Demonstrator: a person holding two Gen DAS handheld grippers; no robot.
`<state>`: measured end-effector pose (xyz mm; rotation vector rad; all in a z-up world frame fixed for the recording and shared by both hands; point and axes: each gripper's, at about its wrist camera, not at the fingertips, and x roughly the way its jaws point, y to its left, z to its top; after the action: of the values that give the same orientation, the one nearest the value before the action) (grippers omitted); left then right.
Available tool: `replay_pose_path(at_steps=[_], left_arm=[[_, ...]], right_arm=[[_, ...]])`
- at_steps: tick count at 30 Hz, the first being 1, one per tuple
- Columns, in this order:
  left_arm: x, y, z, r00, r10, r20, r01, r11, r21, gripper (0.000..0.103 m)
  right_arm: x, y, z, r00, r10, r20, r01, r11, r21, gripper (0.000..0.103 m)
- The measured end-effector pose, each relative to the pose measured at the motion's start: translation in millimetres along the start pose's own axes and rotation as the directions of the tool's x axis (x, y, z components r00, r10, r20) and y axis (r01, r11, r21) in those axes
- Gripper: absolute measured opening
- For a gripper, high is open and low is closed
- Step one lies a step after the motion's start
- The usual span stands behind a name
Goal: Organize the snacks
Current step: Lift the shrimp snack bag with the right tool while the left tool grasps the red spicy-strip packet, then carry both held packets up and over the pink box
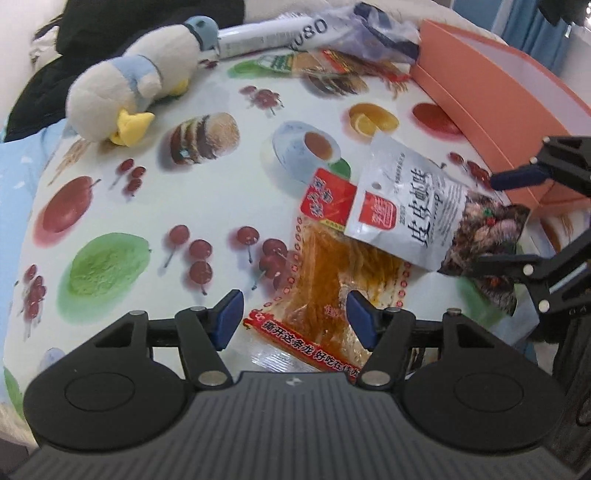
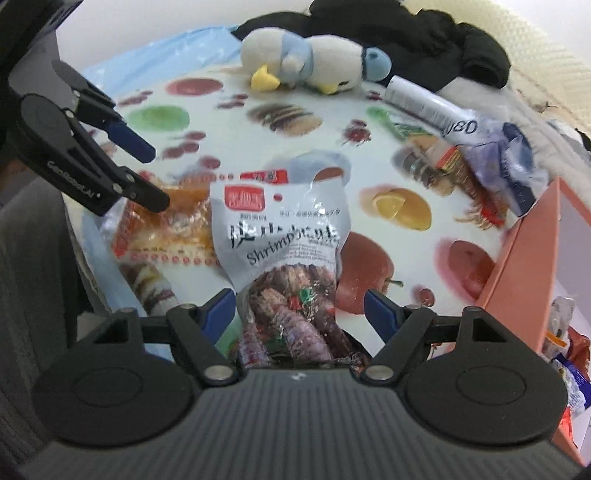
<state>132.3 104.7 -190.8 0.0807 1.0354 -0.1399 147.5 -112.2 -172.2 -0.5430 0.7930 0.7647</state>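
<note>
A silver shrimp snack bag [image 1: 417,210] lies partly on top of a clear orange-and-red snack packet [image 1: 332,266] on the fruit-print tablecloth. My left gripper [image 1: 295,319] is open, its blue pads either side of the orange packet's near end. My right gripper [image 2: 301,314] is open around the shrimp bag's [image 2: 280,236] lower end; whether the pads touch the bag cannot be told. The right gripper also shows in the left wrist view [image 1: 498,218], astride the bag's dark end. The left gripper shows in the right wrist view [image 2: 147,173] over the orange packet [image 2: 173,225].
An open salmon-pink box [image 1: 491,92] stands at the right, with several snack packets inside [image 2: 565,354]. A plush duck [image 1: 140,81], a white tube [image 1: 266,33] and more packets with a crumpled bag [image 1: 354,48] lie at the table's far side.
</note>
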Motion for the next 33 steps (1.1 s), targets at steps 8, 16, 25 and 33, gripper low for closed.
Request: replay_pose_path(at_steps=[8, 16, 25, 33], left_arm=[[19, -2, -2, 0.999, -0.017, -0.031, 0.018, 0.999, 0.036, 0.064], [21, -8, -5, 1.0, -0.001, -0.021, 0.001, 1.0, 0.016, 0.057], [22, -18, -6, 1.0, 0.019, -0.017, -0.018, 1.0, 0.02, 0.049], [21, -27, -6, 0.999, 0.034, -0.012, -0.033, 0.999, 0.029, 0.041]], right_arm=[[15, 1, -5, 0.999, 0.019, -0.045, -0.019, 1.0, -0.008, 0.078], [21, 12, -12, 0.996, 0.049, -0.072, -0.047, 0.999, 0.026, 0.075], [20, 15, -15, 0.997, 0.041, -0.071, -0.035, 0.996, 0.081, 0.069], [13, 12, -17, 0.996, 0.047, -0.079, -0.036, 0.989, 0.143, 0.06]])
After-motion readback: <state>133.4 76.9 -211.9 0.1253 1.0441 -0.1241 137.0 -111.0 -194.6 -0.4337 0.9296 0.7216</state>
